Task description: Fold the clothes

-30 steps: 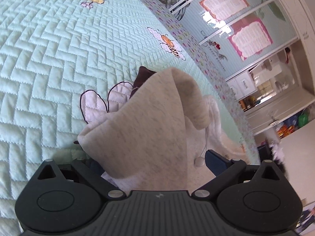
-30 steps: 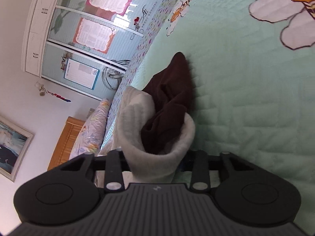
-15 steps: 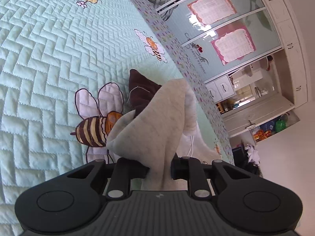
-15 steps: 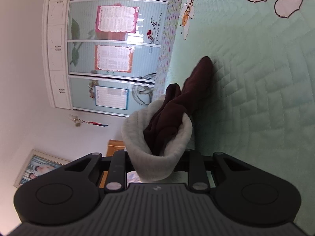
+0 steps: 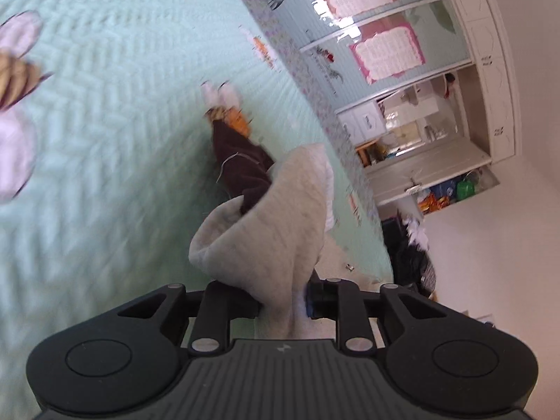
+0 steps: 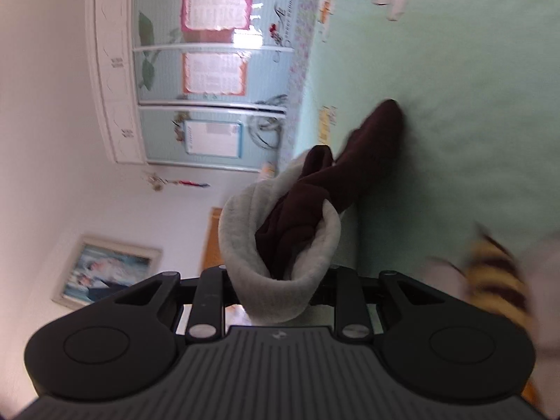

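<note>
Left hand-held gripper (image 5: 283, 306) clamps the grey garment (image 5: 269, 231), jaws easing apart. Right hand-held gripper (image 6: 276, 301) also grips its grey edge, jaws opening slightly – dark brown lining (image 6: 336, 175) trails ahead onto the green quilted bed (image 6: 455, 122).

right claw (image 6: 280, 301) pinches grey-and-brown garment (image 6: 280, 245) above green quilt (image 6: 455, 105).

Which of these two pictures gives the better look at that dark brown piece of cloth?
The right wrist view: there the dark brown cloth runs long and unhidden, from inside the grey garment out to its tip on the quilt. The left wrist view shows only a shorter stretch; the grey garment covers the rest.
</note>
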`<state>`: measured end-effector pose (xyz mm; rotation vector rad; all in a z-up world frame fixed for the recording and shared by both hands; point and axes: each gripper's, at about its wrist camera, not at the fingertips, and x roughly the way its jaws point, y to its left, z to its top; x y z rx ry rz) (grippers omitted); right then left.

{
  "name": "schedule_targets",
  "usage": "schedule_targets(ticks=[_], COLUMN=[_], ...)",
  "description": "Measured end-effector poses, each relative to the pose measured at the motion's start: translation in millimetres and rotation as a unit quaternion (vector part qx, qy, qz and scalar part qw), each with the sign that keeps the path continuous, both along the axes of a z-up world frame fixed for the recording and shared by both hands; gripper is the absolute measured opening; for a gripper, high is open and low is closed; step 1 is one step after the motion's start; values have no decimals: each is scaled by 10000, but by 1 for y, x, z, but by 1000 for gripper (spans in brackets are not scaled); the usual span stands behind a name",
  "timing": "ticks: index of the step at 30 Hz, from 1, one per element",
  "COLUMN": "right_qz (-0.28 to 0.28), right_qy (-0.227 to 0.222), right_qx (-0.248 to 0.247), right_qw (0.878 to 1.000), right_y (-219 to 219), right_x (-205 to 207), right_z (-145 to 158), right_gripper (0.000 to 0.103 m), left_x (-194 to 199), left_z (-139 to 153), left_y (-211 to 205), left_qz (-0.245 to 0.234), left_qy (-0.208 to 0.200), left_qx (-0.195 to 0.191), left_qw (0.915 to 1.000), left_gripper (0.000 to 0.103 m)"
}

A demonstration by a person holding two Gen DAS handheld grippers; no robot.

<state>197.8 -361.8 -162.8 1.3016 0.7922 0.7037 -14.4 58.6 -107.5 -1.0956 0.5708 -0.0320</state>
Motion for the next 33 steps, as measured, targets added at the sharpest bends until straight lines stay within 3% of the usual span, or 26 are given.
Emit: schedule_targets(ticks=[1,2,3,5,6,8,9,12,14,16,18,19,20,21,23,26,28,30,32,33], right_qz=[52,34,29,25,-18,-100,-136,-140,28,235,329,332,322,309,324,412,423,414,455,518], right_qy=[61,139,160,-134,-345,-824,-1179,-2284,-2988,-3597,-3884,-3902,-3882,-3832,-3661,-3259,-3005,-2882,-2820,-2791], right_qx=[-271,-700,-1109,-1564,-1869,-2538,-3000,-4212,-4784,-5447,-6153,-6371,-6479,-6475,-6257,-5489,-5078,-4839,-4698,-4682], right_qw=[9996,9974,9937,9876,9818,9637,9465,8776,8257,7572,6851,6639,6545,6580,6880,7686,8063,8253,8353,8368], right_y=[-5,-9,-13,-19,-21,-23,-19,1,26,56,80,87,91,91,84,63,54,48,46,47], right_x=[-11,-20,-29,-45,-52,-67,-73,-86,-88,-89,-86,-83,-80,-78,-75,-68,-59,-56,-54,-53], right_z=[-4,-6,-7,0,11,33,48,89,105,111,104,100,97,95,90,81,72,67,66,66], right_gripper=[34,40,41,44,48,68,70,72,77,79,79,79,79,79,80,79,79,77,68,63], left_x=[-11,-20,-29,-46,-54,-67,-73,-79,-71,-57,-46,-42,-39,-38,-33,-24,-14,-4,8,14], left_z=[-8,-14,-18,-13,-7,12,22,48,62,73,77,78,77,76,71,65,61,57,52,50], left_y=[-3,-3,-3,-2,-2,-5,-7,-17,-31,-45,-58,-61,-60,-57,-48,-41,-41,-40,-40,-40], left_qz=[1,63,143,189,207,208,196,154,100,-39,-149,-169,-130,-65,-30,-182,-269,-389,-648,-853], left_qy=[159,361,467,380,337,210,130,-46,-54,-40,-103,-139,-161,-167,-142,-136,-133,-96,-62,-47], left_qx=[-7,29,93,299,483,1039,1311,2066,2725,3269,3682,3811,3816,3761,3607,3632,3746,3774,3733,3631], left_qw=[9999,9993,9988,9987,9981,9941,9911,9783,9621,9450,9296,9243,9241,9264,9326,9315,9267,9252,9254,9278], left_gripper=[38,49,53,60,72,83,83,92,98,102,102,102,102,102,102,102,102,102,100,86])
